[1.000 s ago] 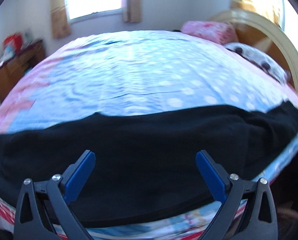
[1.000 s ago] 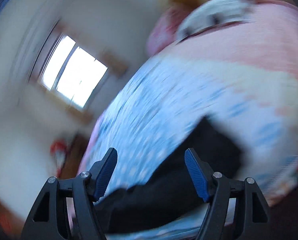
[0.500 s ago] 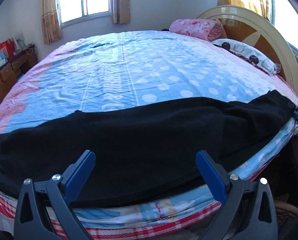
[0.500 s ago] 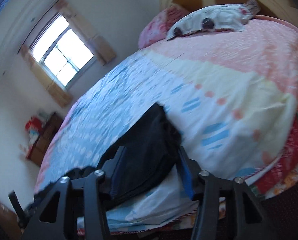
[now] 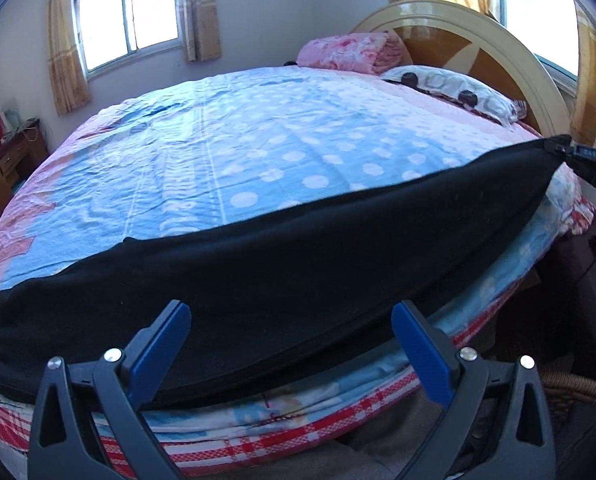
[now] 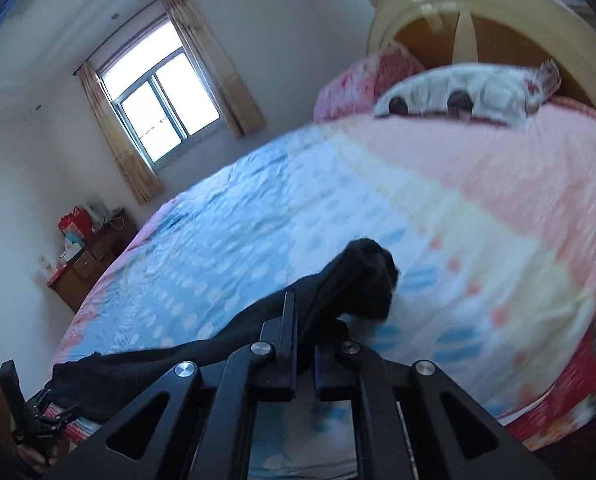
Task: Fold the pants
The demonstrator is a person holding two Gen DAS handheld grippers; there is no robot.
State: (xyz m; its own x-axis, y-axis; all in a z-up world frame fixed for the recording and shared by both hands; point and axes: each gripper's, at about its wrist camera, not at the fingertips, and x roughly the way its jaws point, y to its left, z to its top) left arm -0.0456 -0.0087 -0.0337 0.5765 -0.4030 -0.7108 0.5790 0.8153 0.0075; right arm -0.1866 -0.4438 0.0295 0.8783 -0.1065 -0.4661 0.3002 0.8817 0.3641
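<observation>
Black pants [image 5: 282, 264] lie stretched along the near edge of the bed, running from left to right. My left gripper [image 5: 290, 344] is open, its blue fingers [image 5: 160, 344] spread just in front of the pants near the bed edge, holding nothing. My right gripper [image 6: 304, 320] is shut on the right end of the pants [image 6: 358, 276], lifting that end slightly off the sheet. It shows at the far right of the left wrist view [image 5: 578, 156]. The left gripper shows at the lower left of the right wrist view [image 6: 30, 412].
The bed [image 5: 258, 152] has a blue polka-dot sheet with pink borders. Pillows [image 5: 450, 88] and a folded pink blanket [image 5: 346, 50] lie by the curved headboard [image 5: 478, 32]. A wooden cabinet [image 5: 2, 164] stands left under a window [image 5: 130, 20]. A wicker basket [image 5: 570, 392] sits at the lower right.
My right gripper came down onto the pants' right end and closed on it, raising that end. The left gripper stayed open and drew back slightly.
</observation>
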